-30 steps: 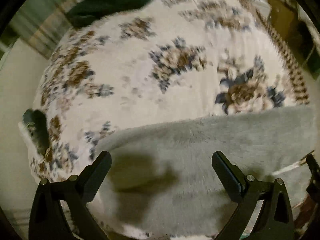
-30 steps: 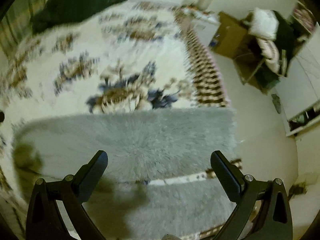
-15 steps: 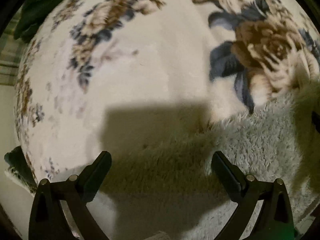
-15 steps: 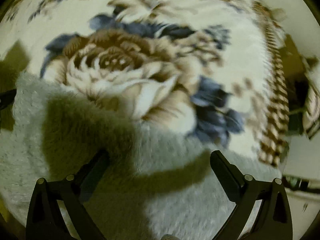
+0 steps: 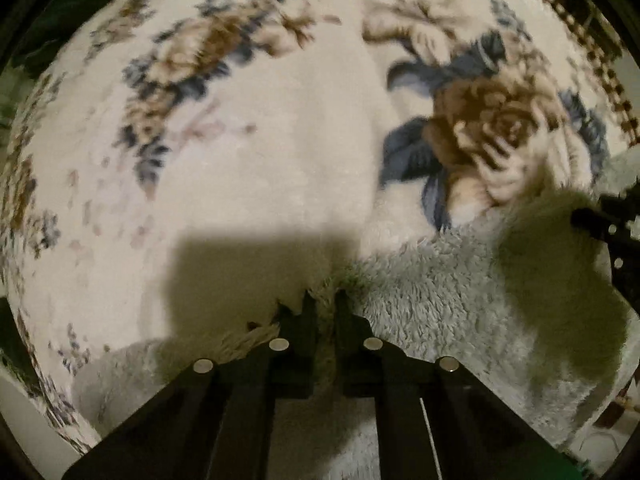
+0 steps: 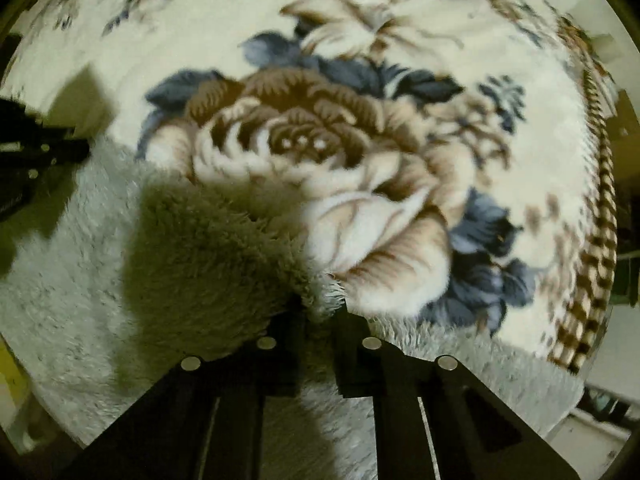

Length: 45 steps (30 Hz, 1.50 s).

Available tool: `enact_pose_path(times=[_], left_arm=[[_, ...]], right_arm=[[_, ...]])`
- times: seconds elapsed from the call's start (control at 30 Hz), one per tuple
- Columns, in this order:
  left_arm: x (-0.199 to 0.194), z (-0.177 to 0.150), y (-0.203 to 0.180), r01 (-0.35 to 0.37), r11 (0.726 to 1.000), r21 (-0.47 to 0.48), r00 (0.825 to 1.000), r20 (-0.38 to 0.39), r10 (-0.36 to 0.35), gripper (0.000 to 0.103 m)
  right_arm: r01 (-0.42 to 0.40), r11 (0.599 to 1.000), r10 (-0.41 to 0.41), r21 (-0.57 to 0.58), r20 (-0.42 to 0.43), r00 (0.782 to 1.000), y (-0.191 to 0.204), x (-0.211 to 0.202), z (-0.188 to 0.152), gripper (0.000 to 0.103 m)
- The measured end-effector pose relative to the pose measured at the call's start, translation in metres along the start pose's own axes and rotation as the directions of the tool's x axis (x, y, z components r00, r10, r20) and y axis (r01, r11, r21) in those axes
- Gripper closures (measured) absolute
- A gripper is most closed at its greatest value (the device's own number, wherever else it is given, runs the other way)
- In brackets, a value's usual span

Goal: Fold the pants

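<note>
Both grippers point down at the bed, and each has its two fingers drawn almost together on the far edge of the grey fluffy pants (image 5: 432, 300). The left gripper (image 5: 325, 300) pinches a tuft of that pile right at the hem, where grey meets the cream of the blanket (image 5: 260, 168). The right gripper (image 6: 320, 312) does the same at its own spot along the same edge, a small puff of fleece standing up between its tips.

The pants lie flat on the flowered blanket, filling the near part of both views, their edge just touching a big brown rose (image 6: 304, 140) with blue leaves. Each gripper shows at the border of the other's view, dark and cut off.

No containers are in sight.

Heavy shadows fall over the fleece beside each gripper, so the fabric's folds there are hard to read. The near parts of the pants are hidden behind the gripper bodies, and which part of the pants is held I cannot tell.
</note>
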<state>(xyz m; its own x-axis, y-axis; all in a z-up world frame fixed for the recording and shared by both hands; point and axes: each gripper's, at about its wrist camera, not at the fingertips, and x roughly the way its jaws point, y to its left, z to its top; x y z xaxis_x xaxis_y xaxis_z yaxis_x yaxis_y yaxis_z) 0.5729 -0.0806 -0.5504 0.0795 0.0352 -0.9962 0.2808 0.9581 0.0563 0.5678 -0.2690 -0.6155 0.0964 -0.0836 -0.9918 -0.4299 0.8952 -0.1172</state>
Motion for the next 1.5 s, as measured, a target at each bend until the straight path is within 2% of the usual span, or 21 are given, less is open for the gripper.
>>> enact_pose_path(times=[0.27,0.3,0.43,0.53,0.67,0.8,0.97,1.07,1.17,1.2,1.27,1.3,1.33,1.37,1.4,1.43,1.47,1.5], left_arm=[[-0.07,-0.037,-0.002,0.006,0.996,-0.086,0.993,0.117,0.004,0.1],[-0.08,-0.045,-0.004,0.011,0.995,-0.101,0.991,0.135,0.003,0.1],[-0.104,-0.076,-0.007,0.026,0.99,-0.142,0.983,0.184,0.001,0.1],[-0.127,-0.112,-0.007,0.052,0.982,-0.18,0.976,0.218,-0.011,0.1],[-0.138,-0.164,-0.009,0.102,0.967,-0.235,0.976,0.213,-0.051,0.1],[-0.127,-0.225,-0.021,0.153,0.951,-0.27,0.979,0.175,-0.108,0.1],[-0.066,-0.28,-0.038,0.149,0.95,-0.275,0.989,0.055,-0.139,0.1],[-0.011,-0.305,-0.052,0.118,0.96,-0.254,0.99,-0.043,-0.133,0.1],[0.021,-0.313,-0.061,0.096,0.968,-0.23,0.989,-0.091,-0.12,0.099],[0.027,-0.313,-0.063,0.09,0.968,-0.233,0.989,-0.095,-0.115,0.095],[0.031,-0.312,-0.067,0.058,0.97,-0.235,0.988,-0.127,-0.09,0.094],[0.026,-0.312,-0.068,0.073,0.966,-0.248,0.986,-0.128,-0.108,0.093],[0.021,-0.312,-0.069,0.079,0.963,-0.258,0.986,-0.124,-0.114,0.086],[0.013,-0.312,-0.069,0.087,0.958,-0.274,0.985,-0.12,-0.124,0.081],[0.0,-0.312,-0.071,0.105,0.953,-0.285,0.985,-0.103,-0.14,0.072],[-0.006,-0.312,-0.073,0.107,0.953,-0.282,0.985,-0.098,-0.14,0.057],[-0.016,-0.311,-0.076,0.101,0.954,-0.281,0.987,-0.092,-0.132,0.048],[-0.028,-0.307,-0.079,0.092,0.953,-0.287,0.989,-0.081,-0.12,0.033]], right_arm=[[0.0,0.994,-0.016,0.111,0.145,0.989,-0.004,-0.073,-0.045,0.093],[0.001,0.993,-0.021,0.119,0.162,0.987,0.017,-0.082,-0.055,0.093],[0.019,0.988,-0.055,0.154,0.234,0.971,0.041,-0.134,-0.096,0.094],[0.028,0.984,-0.076,0.174,0.279,0.957,0.07,-0.167,-0.13,0.094],[0.054,0.981,-0.111,0.186,0.311,0.944,0.104,-0.194,-0.187,0.094],[0.093,0.979,-0.144,0.179,0.3,0.943,0.142,-0.191,-0.248,0.094],[0.063,0.982,-0.101,0.177,0.213,0.972,0.179,-0.143,-0.313,0.094],[0.044,0.984,-0.071,0.172,0.151,0.986,0.196,-0.109,-0.335,0.093],[0.041,0.985,-0.058,0.17,0.093,0.994,0.206,-0.08,-0.347,0.092],[0.039,0.984,-0.049,0.174,0.054,0.997,0.207,-0.068,-0.351,0.089],[-0.007,0.978,0.004,0.208,0.016,1.0,0.203,-0.058,-0.356,0.075],[-0.033,0.972,0.033,0.233,0.005,0.999,0.2,-0.058,-0.358,0.059],[-0.063,0.962,0.062,0.264,0.012,0.998,0.194,-0.063,-0.36,0.043],[-0.087,0.951,0.082,0.296,0.032,0.996,0.189,-0.072,-0.364,0.034],[-0.111,0.937,0.101,0.331,0.048,0.994,0.182,-0.081,-0.368,0.02],[-0.137,0.922,0.123,0.363,0.062,0.99,0.174,-0.089,-0.371,0.016],[-0.168,0.896,0.144,0.412,0.09,0.985,0.163,-0.102,-0.376,0.016],[-0.182,0.879,0.149,0.44,0.107,0.983,0.156,-0.109,-0.378,0.015]])
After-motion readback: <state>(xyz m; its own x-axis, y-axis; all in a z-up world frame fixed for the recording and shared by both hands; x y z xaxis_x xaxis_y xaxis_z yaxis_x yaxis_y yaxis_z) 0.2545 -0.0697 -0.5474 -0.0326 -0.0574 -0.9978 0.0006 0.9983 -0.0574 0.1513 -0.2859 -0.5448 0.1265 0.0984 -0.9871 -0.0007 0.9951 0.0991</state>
